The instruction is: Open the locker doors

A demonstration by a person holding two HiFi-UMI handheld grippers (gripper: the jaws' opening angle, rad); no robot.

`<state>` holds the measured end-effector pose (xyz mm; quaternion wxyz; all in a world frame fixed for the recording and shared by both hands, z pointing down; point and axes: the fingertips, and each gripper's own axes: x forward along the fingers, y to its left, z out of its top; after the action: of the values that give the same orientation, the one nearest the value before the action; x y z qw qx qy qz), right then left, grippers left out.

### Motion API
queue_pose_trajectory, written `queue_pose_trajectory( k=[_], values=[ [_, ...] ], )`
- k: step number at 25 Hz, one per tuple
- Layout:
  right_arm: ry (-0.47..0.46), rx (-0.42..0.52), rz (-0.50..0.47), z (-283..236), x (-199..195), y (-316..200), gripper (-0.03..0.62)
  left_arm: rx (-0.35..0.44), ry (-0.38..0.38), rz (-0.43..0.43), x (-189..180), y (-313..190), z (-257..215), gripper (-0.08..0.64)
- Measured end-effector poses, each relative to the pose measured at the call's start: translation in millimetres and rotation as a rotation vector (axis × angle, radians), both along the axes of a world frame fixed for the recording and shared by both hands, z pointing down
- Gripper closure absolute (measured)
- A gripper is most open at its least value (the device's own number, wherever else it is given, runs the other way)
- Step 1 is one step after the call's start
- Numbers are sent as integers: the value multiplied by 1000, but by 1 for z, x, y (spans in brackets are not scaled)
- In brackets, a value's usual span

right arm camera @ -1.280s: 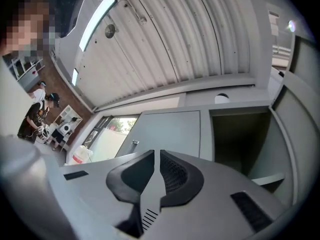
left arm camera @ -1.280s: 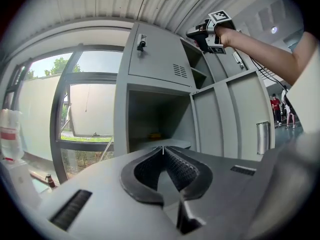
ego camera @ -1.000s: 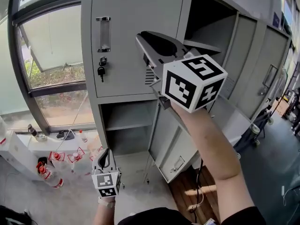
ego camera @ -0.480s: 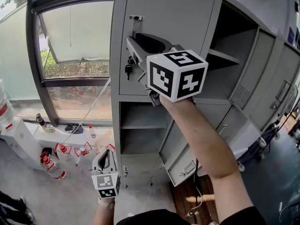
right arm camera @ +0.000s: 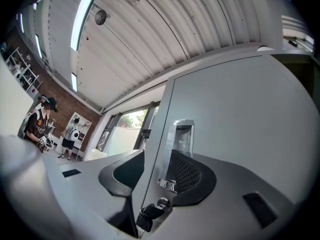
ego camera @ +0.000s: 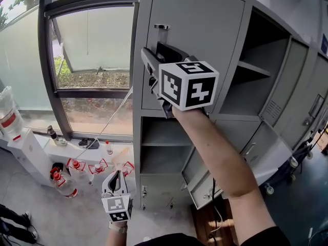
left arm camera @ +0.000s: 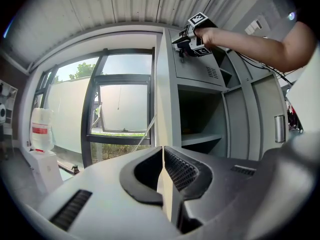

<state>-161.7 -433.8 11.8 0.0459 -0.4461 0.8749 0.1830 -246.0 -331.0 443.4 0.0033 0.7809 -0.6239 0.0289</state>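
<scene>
The right gripper [right arm camera: 155,170] has just been opening its jaws, and they now stand wide. Its smooth black finger [right arm camera: 122,171] and the finger with the gridded rubber pad [right arm camera: 189,175] sit either side of the locker's left front edge, gripping nothing. Just beyond the padded finger is the handle [right arm camera: 181,146], a narrow upright pull, clear with chrome ends. A key [right arm camera: 150,214] with a black head sits in the lock below.

The upper locker door [ego camera: 200,29] is flat grey painted sheet metal, flush in its frame. The open compartments [ego camera: 164,132] lie beneath it.

The marker cube [ego camera: 187,83] bears black-and-white squares.

The left gripper [ego camera: 117,181] hangs low, its ribbed pads pressed together and empty.

A clear jug [ego camera: 7,117] carries a red label, too small to read.
</scene>
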Motion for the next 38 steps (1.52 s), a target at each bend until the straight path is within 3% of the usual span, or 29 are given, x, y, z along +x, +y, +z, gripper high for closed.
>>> queue_pose_trajectory(
  k=[6, 15, 23, 30, 38],
  values=[
    [-55, -19, -62, -1, -3, 4, 404, -8, 5, -27, -14, 2, 5, 534],
    [-29, -16, -148, 1, 0, 33, 389, -18, 5, -48, -7, 20, 9, 534],
    [21, 6, -166, 2, 11, 76, 397, -22, 4, -91, 10, 66, 6, 534],
    [3, 0, -186, 3, 28, 116, 399, -36, 10, -121, 22, 118, 9, 534],
    [22, -4, -143, 12, 51, 147, 431, -50, -5, -116, 36, 160, 14, 534]
  ],
)
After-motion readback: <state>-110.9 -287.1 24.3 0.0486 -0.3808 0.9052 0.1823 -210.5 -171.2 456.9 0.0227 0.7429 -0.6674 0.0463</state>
